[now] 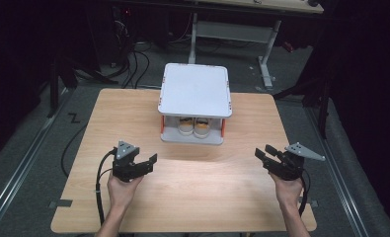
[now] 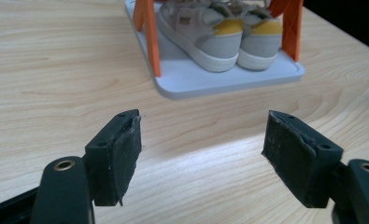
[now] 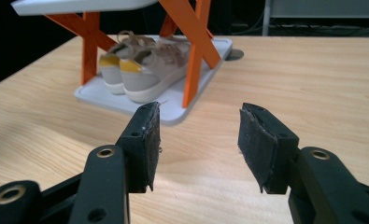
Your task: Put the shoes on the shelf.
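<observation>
Both the left gripper [image 1: 144, 163] and right gripper [image 1: 267, 154] hover spread and empty over the table [image 1: 192, 197], the shoes [image 1: 194, 127] untouched on the rack [image 1: 195, 89].

Matt pale wood-grain table [image 1: 192, 197], smooth grey-and-orange plastic rack [image 1: 195, 89], suede-like grey shoes [image 2: 219, 32] with yellow heels.

Black claws [image 1: 150, 160] with grey three-cornered plates [image 1: 126, 149], black cables [image 1: 99, 187].

Shoes' [image 1: 194, 127] fronts hidden under rack top [image 1: 196, 89]
</observation>
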A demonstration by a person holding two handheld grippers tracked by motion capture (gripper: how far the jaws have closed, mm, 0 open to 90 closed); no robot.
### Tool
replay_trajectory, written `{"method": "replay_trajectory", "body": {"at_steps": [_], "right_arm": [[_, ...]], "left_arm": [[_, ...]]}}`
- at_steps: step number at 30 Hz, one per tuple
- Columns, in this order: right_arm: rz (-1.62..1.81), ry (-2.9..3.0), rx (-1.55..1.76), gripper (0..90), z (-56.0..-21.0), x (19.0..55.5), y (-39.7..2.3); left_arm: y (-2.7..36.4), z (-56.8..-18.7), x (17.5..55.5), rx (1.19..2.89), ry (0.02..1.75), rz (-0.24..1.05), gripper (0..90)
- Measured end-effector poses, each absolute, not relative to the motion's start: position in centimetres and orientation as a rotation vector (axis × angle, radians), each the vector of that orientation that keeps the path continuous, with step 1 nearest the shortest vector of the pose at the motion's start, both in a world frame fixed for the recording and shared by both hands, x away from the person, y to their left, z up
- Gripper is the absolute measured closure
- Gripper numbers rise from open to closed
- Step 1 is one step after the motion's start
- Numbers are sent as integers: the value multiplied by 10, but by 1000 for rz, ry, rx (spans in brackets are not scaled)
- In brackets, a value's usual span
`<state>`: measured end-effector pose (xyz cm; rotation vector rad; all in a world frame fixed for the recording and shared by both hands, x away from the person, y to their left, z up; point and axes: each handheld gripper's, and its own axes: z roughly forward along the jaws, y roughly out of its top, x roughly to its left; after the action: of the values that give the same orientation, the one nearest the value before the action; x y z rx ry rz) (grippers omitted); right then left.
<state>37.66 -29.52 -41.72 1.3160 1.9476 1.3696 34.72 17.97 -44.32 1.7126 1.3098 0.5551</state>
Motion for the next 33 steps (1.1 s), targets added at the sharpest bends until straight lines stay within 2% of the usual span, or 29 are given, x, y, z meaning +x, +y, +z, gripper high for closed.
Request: {"method": "replay_trajectory", "body": {"at_steps": [16,33], "right_arm": [[1271,1953,1391,488,-445,384,-303],[1136,1995,1434,488,-469,401,-299]], "left_arm": [[196,-466,353,1738,1403,522,266],[196,-483,369,1791,1464,562,260]]}}
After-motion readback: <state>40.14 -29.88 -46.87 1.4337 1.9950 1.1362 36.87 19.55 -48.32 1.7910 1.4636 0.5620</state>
